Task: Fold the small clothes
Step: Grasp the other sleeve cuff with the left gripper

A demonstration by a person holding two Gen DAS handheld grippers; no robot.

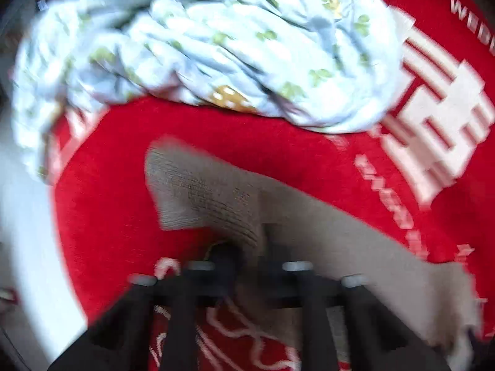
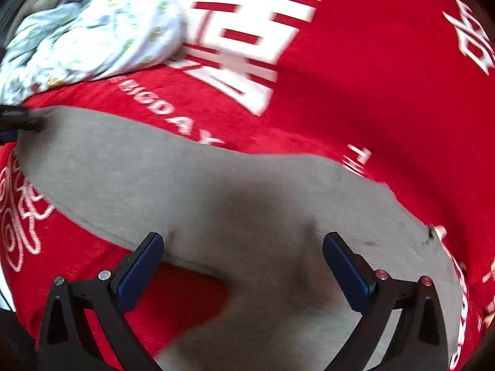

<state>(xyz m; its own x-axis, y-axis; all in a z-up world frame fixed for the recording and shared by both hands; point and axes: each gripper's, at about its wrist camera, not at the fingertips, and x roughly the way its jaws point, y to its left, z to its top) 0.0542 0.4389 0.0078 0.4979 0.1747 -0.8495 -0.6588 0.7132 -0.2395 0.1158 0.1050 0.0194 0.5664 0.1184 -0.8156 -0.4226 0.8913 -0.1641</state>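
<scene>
Holding the grey garment (image 1: 216, 198) by its ribbed end, we have the left gripper (image 1: 247, 253) clamped on it, the fingers together with the knit bunched between them. That piece lies stretched across the red cloth (image 1: 123, 216) with the white lettering, and in the right wrist view it runs as a broad grey band (image 2: 216, 191) from the far left, where the other gripper's dark tip (image 2: 18, 122) pinches its corner, down under our right gripper (image 2: 243, 266). The right gripper's blue-padded fingers stand wide apart, one on each side of a slight hump in the fabric, gripping nothing yet.

To do this step well, we judge that the right side should close on a single clean edge rather than on that hump (a pinch in the middle would drag a ridge into the fold). We want both grips at matching corners of the same end, so the fabric lifts flat and can be laid over itself evenly. Keeping light tension between the two hands should smooth the wrinkle before folding.

A crumpled pale blue printed garment (image 1: 201, 46) sits at the far edge of the red cloth, apart from the grey piece; we should fold away from it. Both views are motion-blurred, so exact hems are hard to read.
</scene>
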